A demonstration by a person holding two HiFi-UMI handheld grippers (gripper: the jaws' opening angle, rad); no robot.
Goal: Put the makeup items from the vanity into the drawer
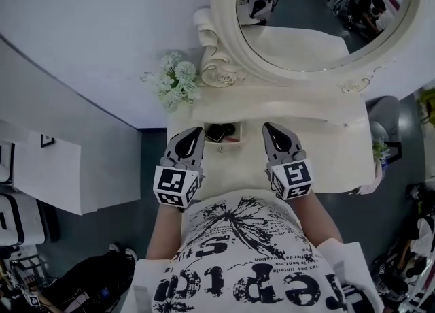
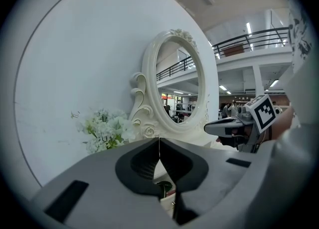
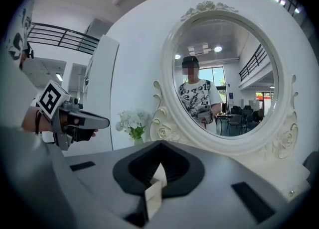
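Dark makeup items (image 1: 219, 131) lie in open compartment (image 1: 232, 143) of vanity (image 1: 326, 158), centre of frame; can't tell what kind. My left gripper (image 1: 198, 130) sits just left of it, jaws pressed together, nothing between. My right gripper (image 1: 268, 128) is off to right, also closed and empty. Flowers (image 1: 173, 81) upper left, round mirror (image 1: 319, 29) above.

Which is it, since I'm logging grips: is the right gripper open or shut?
Shut: the right gripper has its jaws meeting at their tips in its own view, with nothing gripped between them.
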